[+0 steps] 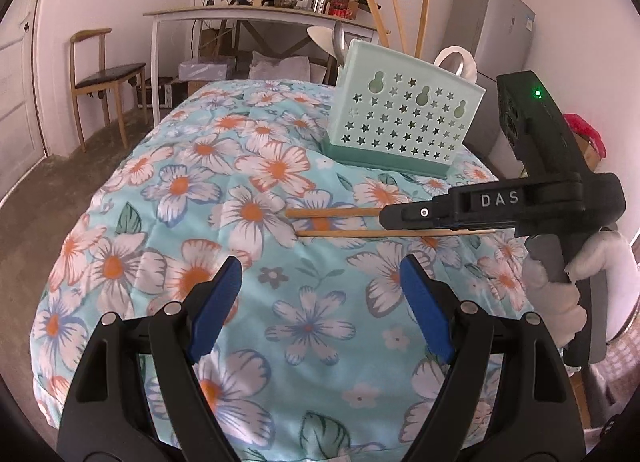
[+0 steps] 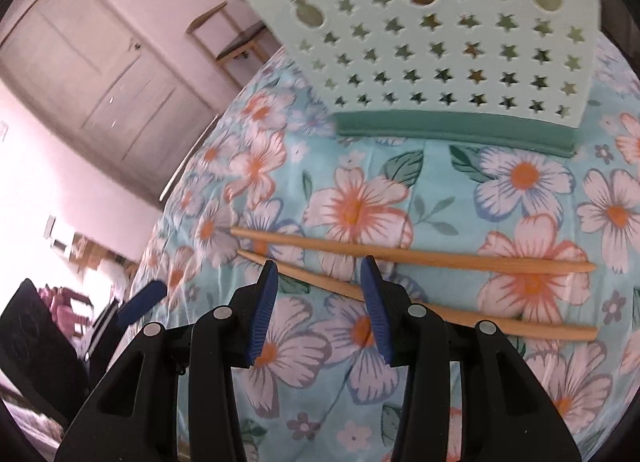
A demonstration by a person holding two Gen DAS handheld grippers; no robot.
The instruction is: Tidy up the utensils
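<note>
Ahead of the left gripper (image 1: 320, 282), jaws wide and empty, two chopsticks (image 1: 340, 221) lie on the floral quilt (image 1: 200, 181) below the mint holder (image 1: 404, 121); the right gripper (image 1: 400, 217) reaches over them. Right wrist view: right gripper (image 2: 320, 282), jaws part open, holding nothing, straddles the nearer chopstick (image 2: 520, 324) above it.

Utensil holder (image 1: 404, 117) stands on quilt (image 1: 224, 189), spoons (image 1: 340, 39) in it; two chopsticks (image 2: 412, 258) lie side by side on quilt just before holder, w/ desk (image 1: 248, 13) well behind holder.
</note>
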